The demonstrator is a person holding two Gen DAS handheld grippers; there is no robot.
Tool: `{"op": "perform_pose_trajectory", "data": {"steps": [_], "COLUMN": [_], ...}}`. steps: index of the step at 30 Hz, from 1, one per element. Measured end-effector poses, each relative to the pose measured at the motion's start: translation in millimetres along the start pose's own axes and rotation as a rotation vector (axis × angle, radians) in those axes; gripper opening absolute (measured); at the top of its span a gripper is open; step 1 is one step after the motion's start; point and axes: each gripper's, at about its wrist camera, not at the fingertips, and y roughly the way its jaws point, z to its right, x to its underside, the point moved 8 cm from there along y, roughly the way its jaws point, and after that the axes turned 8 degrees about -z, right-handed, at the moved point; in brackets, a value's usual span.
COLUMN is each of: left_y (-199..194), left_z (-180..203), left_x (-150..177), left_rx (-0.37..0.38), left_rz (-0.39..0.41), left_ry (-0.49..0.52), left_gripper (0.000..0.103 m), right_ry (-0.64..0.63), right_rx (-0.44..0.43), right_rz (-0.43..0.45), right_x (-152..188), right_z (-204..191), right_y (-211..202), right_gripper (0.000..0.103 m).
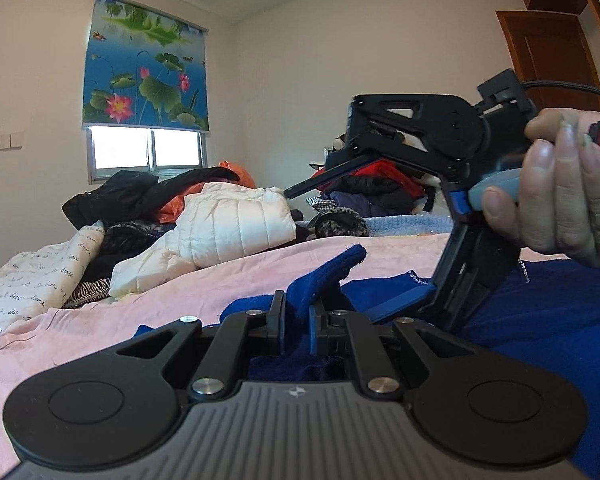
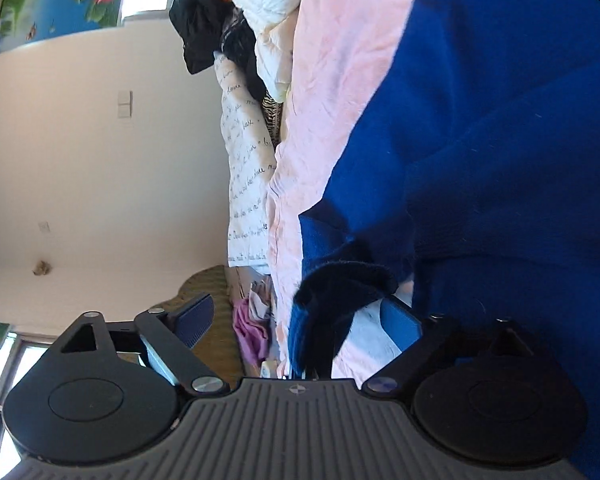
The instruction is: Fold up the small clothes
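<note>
A blue knit garment [image 1: 540, 312] lies on a pink sheet [image 1: 100, 328] on the bed. My left gripper [image 1: 298, 312] is shut on a fold of the blue garment, whose edge [image 1: 332, 272] sticks up between the fingers. My right gripper [image 1: 404, 300], held by a hand [image 1: 560, 192], stands just right of it, tilted down onto the garment. In the right wrist view the right gripper [image 2: 300, 316] is open, its jaws wide apart, with a dark blue edge of the garment [image 2: 340, 284] lying between them. The garment [image 2: 500, 140] fills the right side there.
A pile of clothes sits at the far side of the bed: a white padded jacket [image 1: 228, 224], black garments [image 1: 132, 192], a white cloth with script [image 1: 32, 280]. More clothes [image 1: 372, 188] are heaped at the back right. A window with a lotus blind [image 1: 144, 68] is behind.
</note>
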Motion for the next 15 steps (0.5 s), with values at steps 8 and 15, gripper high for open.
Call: {"op": "perform_pose_trajectory", "data": {"steps": [8,15], "left_y": [-2,4], "left_z": [0,3], "left_x": [1,1], "left_rx": [0.008,0.023], "left_rz": [0.012,-0.007], "left_ry": [0.002,0.028], "left_gripper": [0.01,0.01], "right_ry": [-0.066,-0.232], "right_rx": [0.107,0.161], "right_rz": [-0.014,0.073], "right_x": [-3,-3], "right_z": [2,-10], "right_y": [0,-14], "right_gripper": [0.06,0.014]}}
